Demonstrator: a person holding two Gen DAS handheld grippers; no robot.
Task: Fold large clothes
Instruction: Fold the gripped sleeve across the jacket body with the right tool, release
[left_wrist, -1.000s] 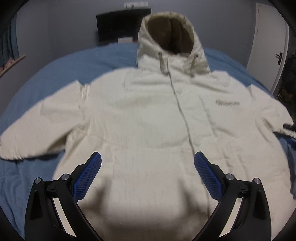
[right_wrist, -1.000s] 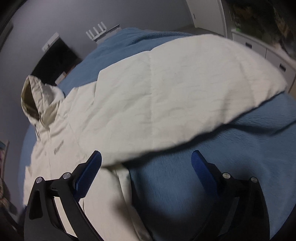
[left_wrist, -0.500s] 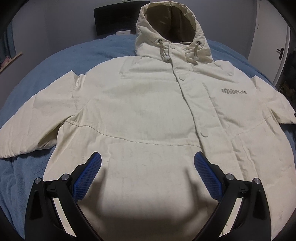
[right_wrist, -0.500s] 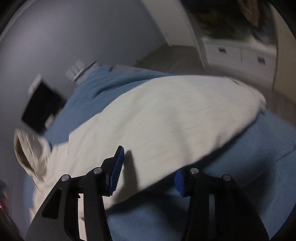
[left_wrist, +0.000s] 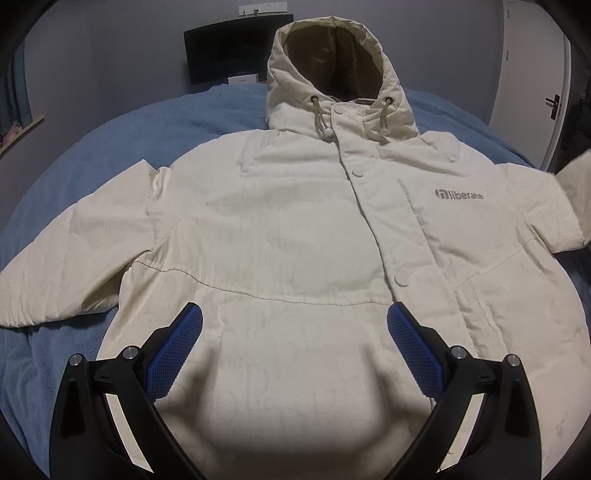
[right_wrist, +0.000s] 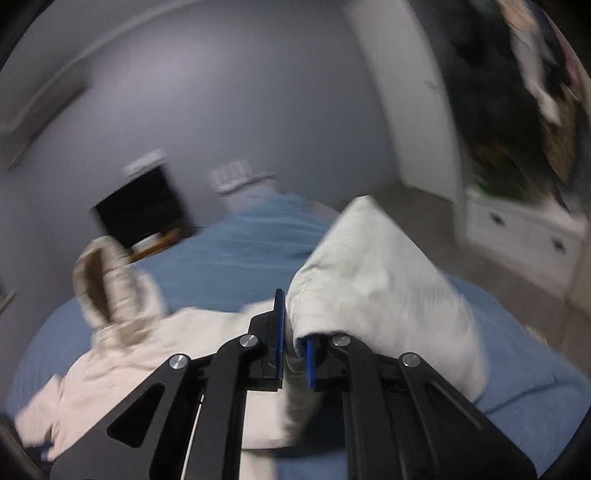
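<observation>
Right wrist view: motion-blurred throughout; furniture at its right edge cannot be made out.

Jacket (left_wrist: 295, 229): cream, hooded, snap placket, grey chest lettering; lies front-up on the blue bedcover (left_wrist: 122, 147), hood toward the far wall, hem cut off by the left view's lower edge.

Left gripper (left_wrist: 294, 338): jaws wide apart above the jacket's lower front, holding nothing.

Right gripper (right_wrist: 293, 332): jaws have just closed, clenched on the jacket's sleeve (right_wrist: 384, 295), which is raised off the bedcover.
</observation>
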